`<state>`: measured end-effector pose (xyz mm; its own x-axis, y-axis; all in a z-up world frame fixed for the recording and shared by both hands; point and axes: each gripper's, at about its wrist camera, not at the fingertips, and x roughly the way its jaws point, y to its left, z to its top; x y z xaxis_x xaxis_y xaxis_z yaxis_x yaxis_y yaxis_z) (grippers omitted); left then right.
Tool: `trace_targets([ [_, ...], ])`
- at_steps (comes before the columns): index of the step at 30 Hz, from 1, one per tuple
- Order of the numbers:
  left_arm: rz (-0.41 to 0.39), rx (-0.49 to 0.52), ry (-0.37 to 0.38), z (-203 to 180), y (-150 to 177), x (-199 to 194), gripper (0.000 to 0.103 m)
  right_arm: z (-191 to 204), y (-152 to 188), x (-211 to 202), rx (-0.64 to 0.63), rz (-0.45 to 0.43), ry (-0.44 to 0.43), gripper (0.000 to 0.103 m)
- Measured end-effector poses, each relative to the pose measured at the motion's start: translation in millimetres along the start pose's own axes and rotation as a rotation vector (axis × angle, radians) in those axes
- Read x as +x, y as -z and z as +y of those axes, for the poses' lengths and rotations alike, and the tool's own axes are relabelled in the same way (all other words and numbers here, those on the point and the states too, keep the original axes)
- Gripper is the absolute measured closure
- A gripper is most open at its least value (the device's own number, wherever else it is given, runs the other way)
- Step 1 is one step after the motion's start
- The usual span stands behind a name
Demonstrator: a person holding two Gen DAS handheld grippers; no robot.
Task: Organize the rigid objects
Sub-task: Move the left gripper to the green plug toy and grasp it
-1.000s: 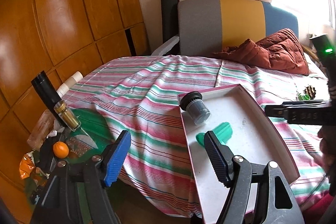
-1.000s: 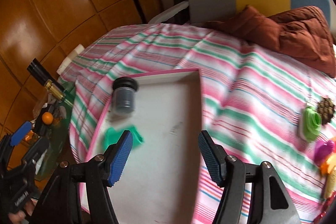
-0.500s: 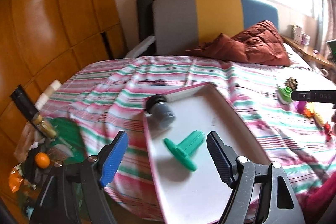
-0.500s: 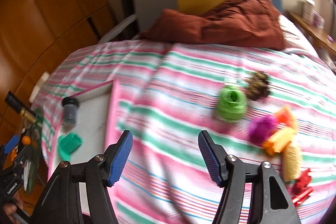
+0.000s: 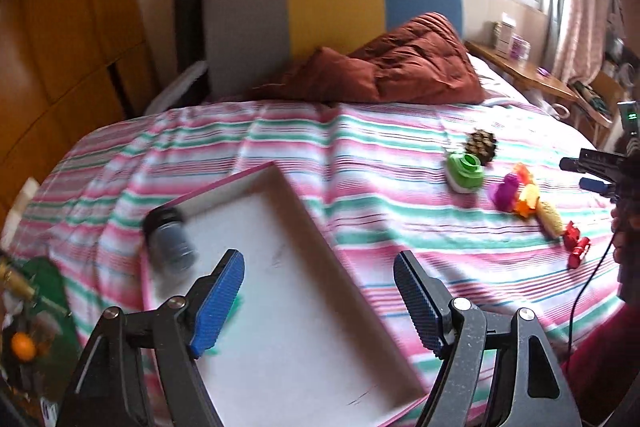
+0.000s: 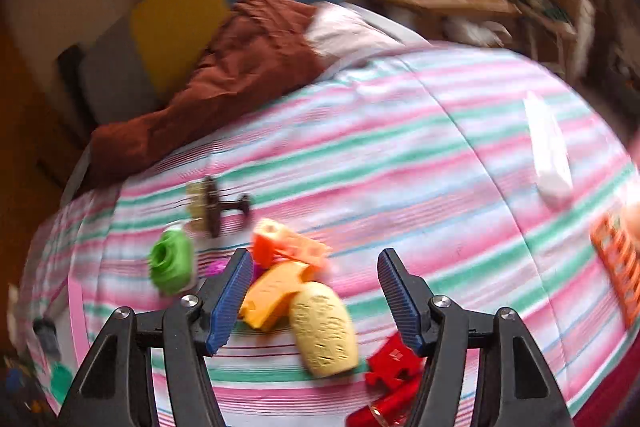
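Note:
A white tray with a pink rim [image 5: 304, 219] lies on the striped bed and holds a dark jar [image 5: 170, 247] and a green piece, mostly hidden behind my left finger. My left gripper [image 5: 320, 295] is open and empty above the tray. My right gripper [image 6: 316, 295] is open and empty above a cluster of toys: a pale yellow piece [image 6: 324, 331], orange pieces [image 6: 280, 283], a red piece [image 6: 392, 363], a green ring-shaped piece [image 6: 170, 263] and a brown brush [image 6: 212, 205]. The same cluster shows at the right in the left wrist view [image 5: 516, 195].
A rust-brown duvet [image 5: 392, 71] lies against the grey, yellow and blue headboard [image 5: 332, 11]. A white packet [image 6: 548, 151] and an orange grid item [image 6: 618, 263] lie on the bed's right side. A wooden bedside shelf [image 5: 528, 71] stands beyond. Clutter sits on the floor at left [image 5: 24, 327].
Both views have swung to the right. My right gripper moved from over the tray to above the toy cluster. My left gripper now faces the tray's right side. Both stayed open.

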<state>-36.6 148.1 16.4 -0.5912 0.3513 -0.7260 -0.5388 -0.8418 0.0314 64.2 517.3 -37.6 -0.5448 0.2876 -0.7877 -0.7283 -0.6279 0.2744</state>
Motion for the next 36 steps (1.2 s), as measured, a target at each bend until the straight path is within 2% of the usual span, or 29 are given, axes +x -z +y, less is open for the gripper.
trace_targets([
  [2,0.014,0.01,0.031,-13,-8,10,0.025,-12,-4,-1,0.065,-0.017,-0.012,0.037],
  [9,0.078,0.022,0.128,-59,-39,56,0.025,-10,-5,5,0.06,0.007,-0.024,0.037],
  [14,0.126,0.021,0.17,-89,-57,93,0.015,-12,-5,5,0.074,0.017,-0.037,0.037],
  [20,0.168,0.019,0.223,-123,-79,133,0.012,-15,-6,7,0.088,0.034,-0.051,0.037],
  [31,0.241,0.044,0.214,-162,-102,198,0.011,-7,-6,10,0.05,0.055,-0.075,0.037],
  [32,0.253,0.045,0.218,-163,-102,204,0.019,-8,-6,10,0.051,0.056,-0.077,0.037],
  [33,0.277,0.045,0.23,-163,-100,211,0.045,-8,-6,10,0.051,0.057,-0.078,0.037],
  [34,0.304,0.038,0.258,-163,-99,216,0.048,-8,-7,10,0.053,0.059,-0.079,0.037],
  [36,0.279,0.032,0.253,-160,-95,211,0.049,-10,-7,10,0.058,0.061,-0.08,0.037],
])
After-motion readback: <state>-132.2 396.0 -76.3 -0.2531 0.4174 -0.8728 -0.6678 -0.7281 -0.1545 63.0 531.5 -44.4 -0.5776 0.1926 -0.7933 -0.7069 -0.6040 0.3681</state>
